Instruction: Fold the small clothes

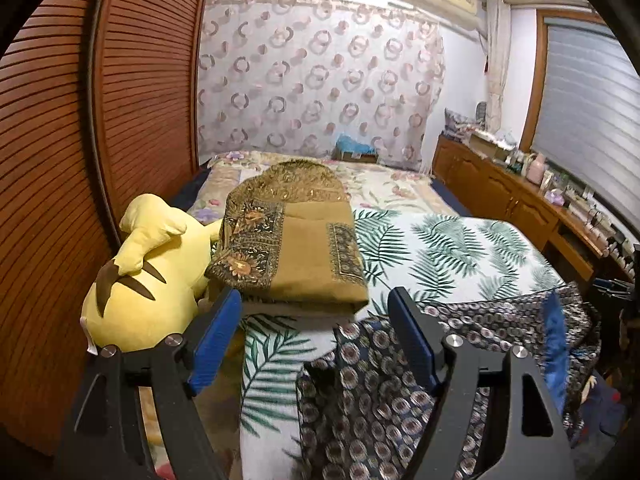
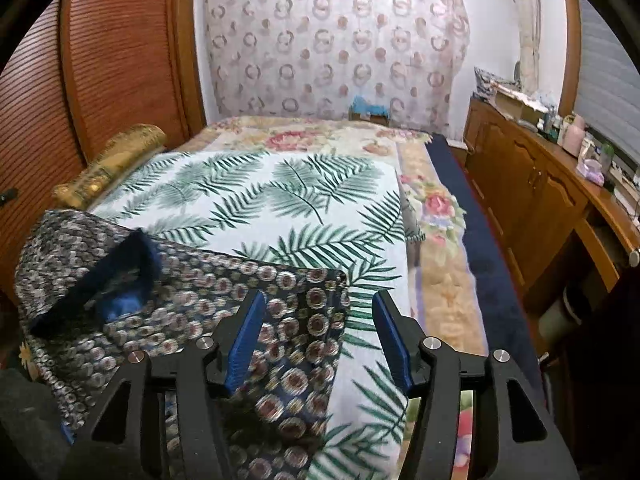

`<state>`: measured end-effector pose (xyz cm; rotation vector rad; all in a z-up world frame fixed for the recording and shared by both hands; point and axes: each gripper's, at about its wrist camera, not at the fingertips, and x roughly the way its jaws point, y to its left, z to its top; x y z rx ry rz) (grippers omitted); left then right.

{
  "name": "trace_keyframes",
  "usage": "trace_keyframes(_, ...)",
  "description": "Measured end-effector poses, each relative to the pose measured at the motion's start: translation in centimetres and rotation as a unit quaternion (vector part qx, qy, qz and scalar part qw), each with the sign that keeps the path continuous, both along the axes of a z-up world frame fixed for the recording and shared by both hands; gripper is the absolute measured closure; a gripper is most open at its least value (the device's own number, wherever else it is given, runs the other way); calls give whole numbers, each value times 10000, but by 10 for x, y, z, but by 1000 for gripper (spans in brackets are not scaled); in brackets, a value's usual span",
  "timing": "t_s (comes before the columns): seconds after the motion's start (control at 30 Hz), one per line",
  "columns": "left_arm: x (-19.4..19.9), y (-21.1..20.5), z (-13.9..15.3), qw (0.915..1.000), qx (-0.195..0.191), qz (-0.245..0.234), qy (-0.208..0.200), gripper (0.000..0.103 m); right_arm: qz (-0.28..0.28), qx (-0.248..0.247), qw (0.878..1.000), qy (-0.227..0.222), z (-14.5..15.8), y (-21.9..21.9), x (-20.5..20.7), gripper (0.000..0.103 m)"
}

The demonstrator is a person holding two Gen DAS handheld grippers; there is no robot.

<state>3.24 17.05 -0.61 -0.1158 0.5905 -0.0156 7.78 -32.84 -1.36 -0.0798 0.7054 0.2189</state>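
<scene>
Patterned garment point(image 2: 192, 300) lies partly folded on the palm-leaf sheet point(image 2: 256, 200); left gripper point(image 1: 316, 320) and right gripper point(image 2: 320, 320), both released, hover over it.

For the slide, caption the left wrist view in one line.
Open left tongs hover over a dark circle-patterned garment on the leaf-print blanket, near a folded brown cloth and yellow plush toy.

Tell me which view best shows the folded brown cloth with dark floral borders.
The left wrist view: the folded brown cloth fills mid-frame, top face and borders clear, beside a yellow plush toy. The right wrist view catches only its blurred edge at far left.
</scene>
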Motion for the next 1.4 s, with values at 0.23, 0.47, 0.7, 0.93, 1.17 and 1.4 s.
trace_keyframes(0.23,42,-18,-34,9978,85,-309,581,27,-15,132,9989,444,-25,1,38,45)
trace_keyframes(0.47,56,-29,-73,9906,194,-486,1262,27,33,106,9964,840,-47,1,60,45)
trace_keyframes(0.7,56,-26,-92,9867,156,-479,1546,27,156,49,9969,766,-50,2,59,39)
trace_keyframes(0.93,52,-37,-95,9855,115,-834,1474,65,553,19,9954,786,-51,10,61,60)
trace_keyframes(1.17,38,-50,-74,9903,82,-927,1030,93,1095,143,9914,700,-40,24,42,97)
trace_keyframes(1.4,24,-68,3,9949,18,-1011,-30,94,931,407,9933,-555,38,11,5,98)
